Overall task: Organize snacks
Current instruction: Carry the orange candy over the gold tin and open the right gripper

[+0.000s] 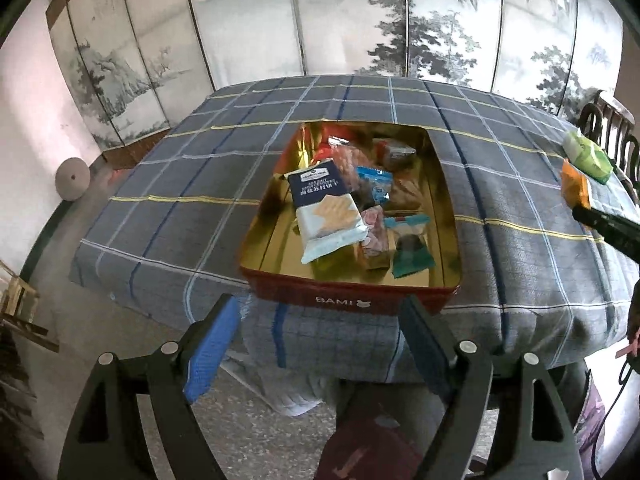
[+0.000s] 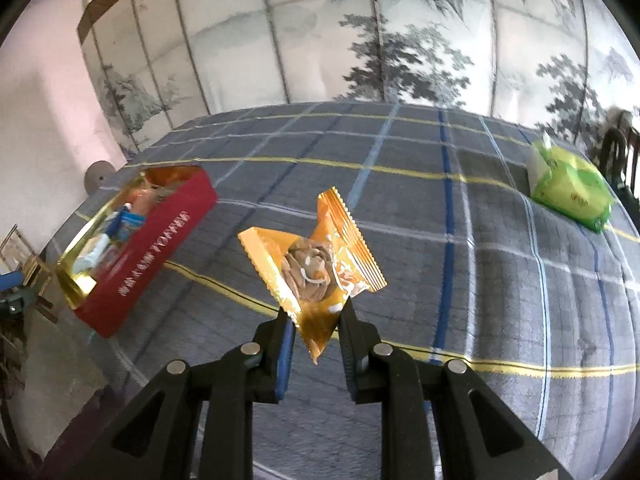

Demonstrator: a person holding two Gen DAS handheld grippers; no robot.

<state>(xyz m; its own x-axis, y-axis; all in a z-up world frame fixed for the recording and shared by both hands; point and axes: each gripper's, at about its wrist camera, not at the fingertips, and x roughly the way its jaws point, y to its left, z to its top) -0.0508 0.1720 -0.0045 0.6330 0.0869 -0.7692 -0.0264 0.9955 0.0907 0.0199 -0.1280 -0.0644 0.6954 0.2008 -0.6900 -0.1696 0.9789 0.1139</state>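
While one orange snack (image 2: 316, 268) hangs pinched, one green pack (image 2: 568, 188) lies apart

We read "BAMI" on the red tin's (image 1: 352, 300) near wall, and "SEA SALT" on the cracker packet (image 1: 326, 212) inside, at ten o'clock.

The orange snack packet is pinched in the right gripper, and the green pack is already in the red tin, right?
Not quite. The right wrist view shows the green pack lying on the tablecloth, far from the red tin. The orange snack packet is indeed pinched in the right gripper.
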